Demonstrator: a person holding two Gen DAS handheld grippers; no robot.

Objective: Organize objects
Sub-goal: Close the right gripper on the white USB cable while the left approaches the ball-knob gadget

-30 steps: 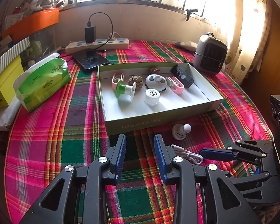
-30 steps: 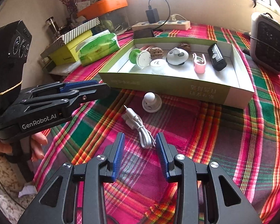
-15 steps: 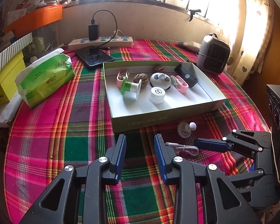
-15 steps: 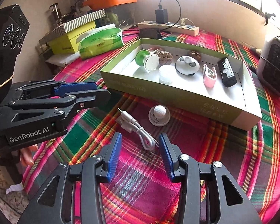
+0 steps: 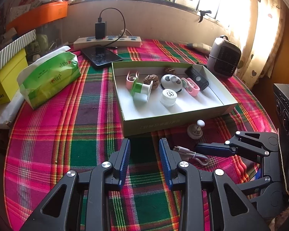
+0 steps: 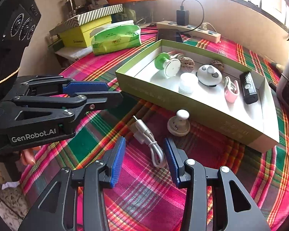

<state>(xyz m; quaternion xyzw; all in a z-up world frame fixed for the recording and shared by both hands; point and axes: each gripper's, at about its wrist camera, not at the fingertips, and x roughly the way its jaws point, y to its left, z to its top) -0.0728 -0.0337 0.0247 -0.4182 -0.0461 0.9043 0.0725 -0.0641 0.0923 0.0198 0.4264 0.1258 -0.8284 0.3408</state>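
Note:
A white USB cable (image 6: 154,148) lies coiled on the plaid tablecloth, its loop end between the fingers of my right gripper (image 6: 144,139), which is open and not pressing on it. Just beyond sits a small beige knob-topped piece (image 6: 178,125), in front of the green-walled box (image 6: 183,104). The box holds a green spool (image 6: 164,65), a white cap (image 6: 187,82), a white round gadget (image 6: 209,75), a pink clip (image 6: 231,90) and a black remote (image 6: 248,87). My left gripper (image 5: 144,144) hangs open over bare cloth, left of the cable (image 5: 192,154).
A green tissue pack (image 5: 50,77) and a yellow box (image 5: 5,82) stand at the left. A power strip (image 5: 107,40) and a phone (image 5: 101,56) lie behind the box. A small heater (image 5: 224,57) stands at the back right, a black device (image 5: 287,115) at the right edge.
My right gripper's jaws have widened and it has slid a little and rolled, so the cable's loop now lies between its fingers. The left gripper has stayed put.

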